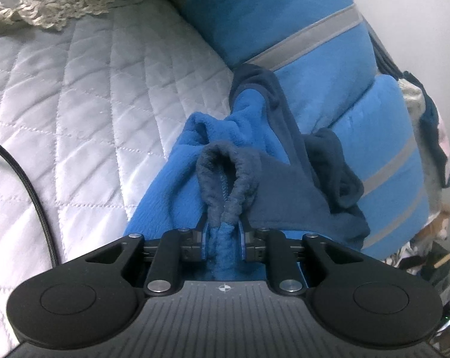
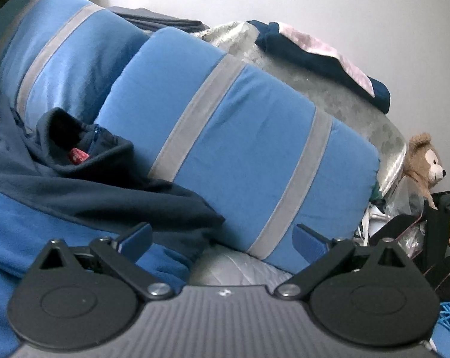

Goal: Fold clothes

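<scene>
Where tongs (image 1: 222, 235) pinch, cuff (image 1: 225, 176) half-hidden

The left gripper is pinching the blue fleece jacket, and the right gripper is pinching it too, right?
Not quite. The left gripper is pinching the blue fleece jacket, but the right gripper is open and holds nothing, as the right wrist view shows.

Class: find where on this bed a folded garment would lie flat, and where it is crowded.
Free: the white quilted bedspread, bordered by cream lace, a black cable and the blue fleece jacket. Crowded: along the blue grey-striped pillows, and the clutter round the teddy bear.
</scene>
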### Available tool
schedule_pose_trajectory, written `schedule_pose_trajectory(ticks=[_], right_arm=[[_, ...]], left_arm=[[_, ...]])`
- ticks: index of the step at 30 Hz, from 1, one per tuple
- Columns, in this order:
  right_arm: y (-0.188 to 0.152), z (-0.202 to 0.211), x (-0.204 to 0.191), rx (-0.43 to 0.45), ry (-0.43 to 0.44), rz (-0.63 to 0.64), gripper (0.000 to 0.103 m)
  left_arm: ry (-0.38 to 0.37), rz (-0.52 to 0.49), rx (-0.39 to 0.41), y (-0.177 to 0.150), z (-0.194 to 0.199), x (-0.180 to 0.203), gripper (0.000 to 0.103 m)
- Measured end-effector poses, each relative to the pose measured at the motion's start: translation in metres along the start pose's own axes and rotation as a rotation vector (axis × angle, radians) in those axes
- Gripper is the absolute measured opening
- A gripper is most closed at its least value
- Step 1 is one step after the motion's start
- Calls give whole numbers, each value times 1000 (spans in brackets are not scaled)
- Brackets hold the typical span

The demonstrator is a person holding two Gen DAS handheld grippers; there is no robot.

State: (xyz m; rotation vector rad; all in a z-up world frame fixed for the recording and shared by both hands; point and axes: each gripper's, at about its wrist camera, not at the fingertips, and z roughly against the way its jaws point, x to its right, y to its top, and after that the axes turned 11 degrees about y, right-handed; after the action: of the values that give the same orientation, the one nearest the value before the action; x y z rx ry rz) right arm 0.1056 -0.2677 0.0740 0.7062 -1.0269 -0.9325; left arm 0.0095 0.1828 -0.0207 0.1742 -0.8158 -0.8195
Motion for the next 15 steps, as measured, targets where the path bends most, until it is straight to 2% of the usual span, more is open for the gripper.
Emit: schedule_pose_trajectory(ticks=[4, 7, 11, 13, 15], right_arm=[[-1, -3, 9, -20, -8, -56, 103], [-2, -7, 20, -45, -3, -137, 103], [-6, -10, 41, -74, 31, -295, 103], [-9, -11, 53, -85, 63, -382, 103], [-12, -11, 63, -98, 106, -455, 103]], left_arm=[[11, 17, -24, 3, -5, 2, 21], [31, 3, -63, 11, -7, 9, 30], [131, -84, -36, 17, 11, 31, 56], [197, -124, 11, 18, 27, 43, 61], [264, -170, 73, 19, 46, 58, 61]])
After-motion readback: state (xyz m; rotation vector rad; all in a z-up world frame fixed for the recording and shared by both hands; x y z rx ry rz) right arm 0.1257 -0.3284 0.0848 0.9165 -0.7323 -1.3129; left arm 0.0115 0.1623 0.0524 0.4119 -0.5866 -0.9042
